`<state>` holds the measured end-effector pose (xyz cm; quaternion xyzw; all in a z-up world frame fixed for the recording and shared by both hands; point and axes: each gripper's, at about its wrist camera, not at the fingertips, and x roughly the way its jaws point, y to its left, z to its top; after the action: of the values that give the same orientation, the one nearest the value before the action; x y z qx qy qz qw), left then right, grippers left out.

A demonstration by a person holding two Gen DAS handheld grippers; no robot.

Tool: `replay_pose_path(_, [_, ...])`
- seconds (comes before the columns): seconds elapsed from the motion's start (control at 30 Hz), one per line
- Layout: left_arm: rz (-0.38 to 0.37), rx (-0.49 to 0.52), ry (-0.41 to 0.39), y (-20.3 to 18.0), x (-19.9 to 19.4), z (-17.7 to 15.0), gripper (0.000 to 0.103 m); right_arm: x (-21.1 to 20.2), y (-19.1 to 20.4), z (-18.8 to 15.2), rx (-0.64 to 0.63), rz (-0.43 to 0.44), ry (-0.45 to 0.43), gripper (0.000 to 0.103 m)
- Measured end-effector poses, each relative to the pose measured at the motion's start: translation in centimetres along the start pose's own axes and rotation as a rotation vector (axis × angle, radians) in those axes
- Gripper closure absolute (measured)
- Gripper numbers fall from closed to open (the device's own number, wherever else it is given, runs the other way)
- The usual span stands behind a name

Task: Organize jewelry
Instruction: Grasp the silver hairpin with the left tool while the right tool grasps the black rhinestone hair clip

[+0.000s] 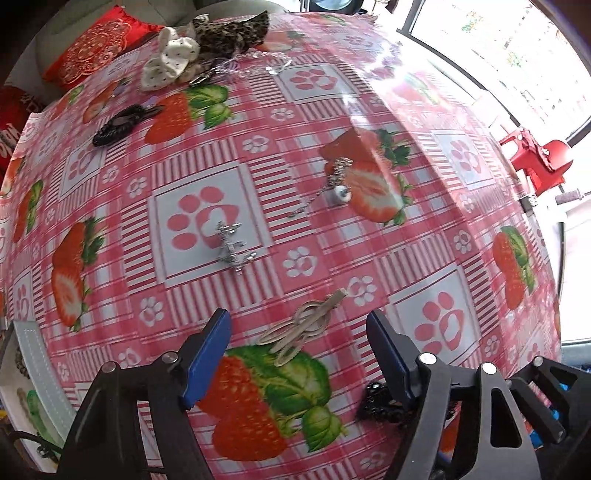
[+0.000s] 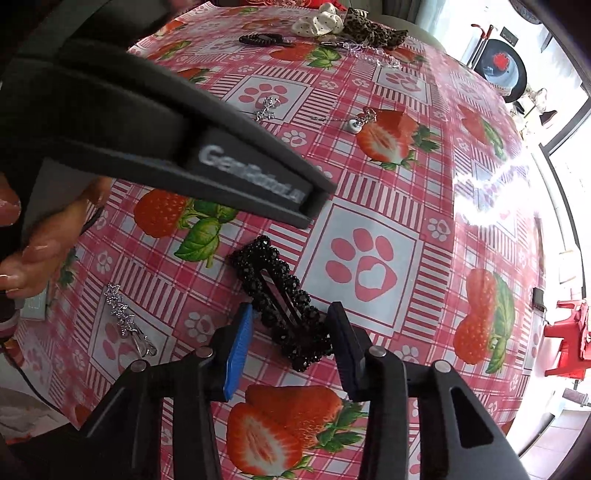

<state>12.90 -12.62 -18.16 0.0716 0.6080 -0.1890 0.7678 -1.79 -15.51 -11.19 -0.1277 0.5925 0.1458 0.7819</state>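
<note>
Caught mid-pickup on the bench (image 2: pixel 369 177): right gripper (image 2: pixel 291 350) straddled the black beaded hair clip (image 2: pixel 284 306), jaws open and near touching, needing only closure; left gripper (image 1: pixel 299 354) hung open-jawed over the gold clip (image 1: pixel 303 325).

Both views look steeply down from close above the table (image 1: pixel 369 92), each from behind its own gripper's two fingers; the left wrist view faces across the cloth toward a red cushion (image 1: pixel 99 48) and bright windows, its left gripper (image 1: pixel 299 354) low in frame; the right wrist view sits nearer the cloth, its right gripper (image 2: pixel 291 347) low in frame, the other gripper's body crossing its upper left; both share the black beaded clip (image 2: pixel 284 302), the bead pendant (image 1: pixel 340 194) and the far scrunchies (image 2: pixel 325 22)
</note>
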Motion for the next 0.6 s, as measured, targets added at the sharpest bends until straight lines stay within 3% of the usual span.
replay_pose_path(0.07, [0.006, 0.011, -0.001, -0.6, 0.0, 0.2, 0.027, 0.1, 0.1, -0.1, 0.002, 0.005, 0.0, 0.058])
replay_pose_path(0.13, [0.012, 0.022, -0.008, -1.2, -0.1, 0.4, 0.036, 0.1, 0.2, 0.0, 0.004, 0.007, 0.0, 0.058])
replay_pose_path(0.23, [0.023, 0.032, -0.013, -2.2, -0.3, 0.7, 0.056, 0.1, 0.3, 0.3, 0.003, 0.004, 0.0, 0.059])
replay_pose_path(0.27, [0.019, 0.029, -0.013, -2.1, -0.4, 0.7, 0.066, -0.1, -0.2, 0.4, 0.004, 0.004, 0.0, 0.059])
replay_pose_path(0.3, [0.011, 0.02, -0.011, -2.0, -0.5, 0.8, 0.072, -0.1, -0.2, 0.4, 0.006, 0.005, 0.0, 0.06])
replay_pose_path(0.33, [0.005, 0.013, -0.01, -1.8, -0.6, 0.9, 0.076, -0.1, -0.3, 0.4, 0.011, 0.006, 0.0, 0.066])
replay_pose_path(0.4, [-0.011, -0.001, -0.009, -1.6, -0.7, 0.9, 0.084, -0.3, -0.5, 0.7, 0.016, 0.009, -0.001, 0.066])
replay_pose_path(0.6, [-0.039, -0.05, -0.016, -0.3, -1.8, -0.5, 0.086, -0.8, -1.1, 1.1, 0.043, 0.031, -0.005, 0.066])
